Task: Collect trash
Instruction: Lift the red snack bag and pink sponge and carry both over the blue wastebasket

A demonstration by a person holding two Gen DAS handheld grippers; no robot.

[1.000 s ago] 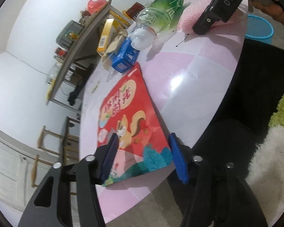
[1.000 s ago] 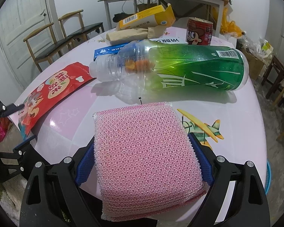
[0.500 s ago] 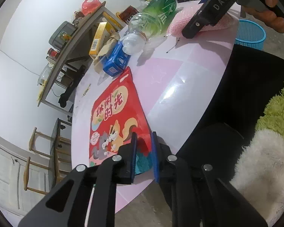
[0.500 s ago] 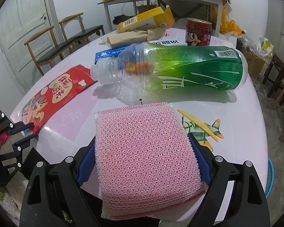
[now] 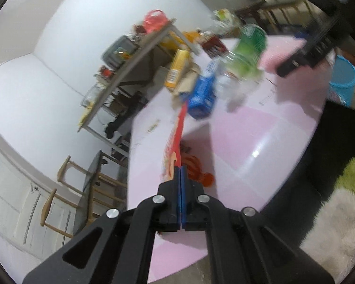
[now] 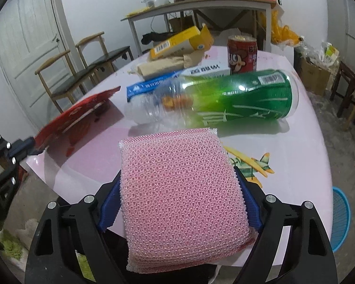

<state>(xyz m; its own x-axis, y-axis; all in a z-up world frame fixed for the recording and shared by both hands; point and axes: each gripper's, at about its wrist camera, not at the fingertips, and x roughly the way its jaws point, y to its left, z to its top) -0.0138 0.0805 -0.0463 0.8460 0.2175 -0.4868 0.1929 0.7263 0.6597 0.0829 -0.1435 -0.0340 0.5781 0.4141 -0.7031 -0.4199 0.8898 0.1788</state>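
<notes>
The left gripper has its blue-padded fingers pressed together on the near edge of the red snack bag, which shows edge-on up the middle of the left wrist view, tilted up off the pink counter, its far end reaching toward the blue carton. In the right wrist view the same bag sits at the left, slanting above the counter over its shadow. The right gripper pinches a pink mesh sponge between widely spread fingers, filling the lower centre. Beyond it a green plastic bottle lies on its side across the middle, its neck pointing left. Behind it stand a red can, a yellow box and a brown paper packet. A blue basket shows on the floor at lower right.
</notes>
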